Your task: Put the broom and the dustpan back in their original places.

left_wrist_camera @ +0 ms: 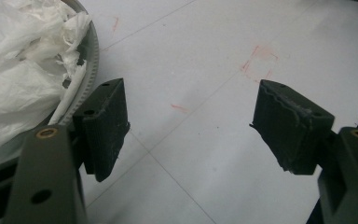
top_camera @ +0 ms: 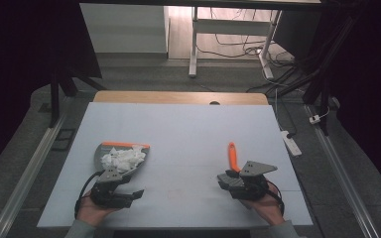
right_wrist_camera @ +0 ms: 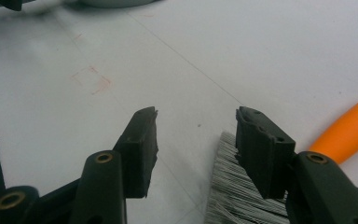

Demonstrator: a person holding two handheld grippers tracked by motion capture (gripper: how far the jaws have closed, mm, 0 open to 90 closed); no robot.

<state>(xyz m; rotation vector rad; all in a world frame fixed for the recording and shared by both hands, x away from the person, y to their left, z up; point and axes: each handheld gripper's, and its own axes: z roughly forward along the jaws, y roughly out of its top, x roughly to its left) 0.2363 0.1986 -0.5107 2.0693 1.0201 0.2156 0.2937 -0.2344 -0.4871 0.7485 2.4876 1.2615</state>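
A grey dustpan with an orange front edge lies at the left of the white tabletop, loaded with crumpled white paper. My left gripper sits just below it, open, with bare table between its jaws. In the left gripper view the left gripper has the dustpan rim and paper beside its left jaw. A brush with an orange handle lies at the right. My right gripper is open; the grey bristles lie under its right jaw, the handle beyond.
Faint red square marks show on the tabletop between the two grippers. The wooden table edge runs along the back. Beyond it stand white desk legs and cables; a power strip lies on the floor at the right.
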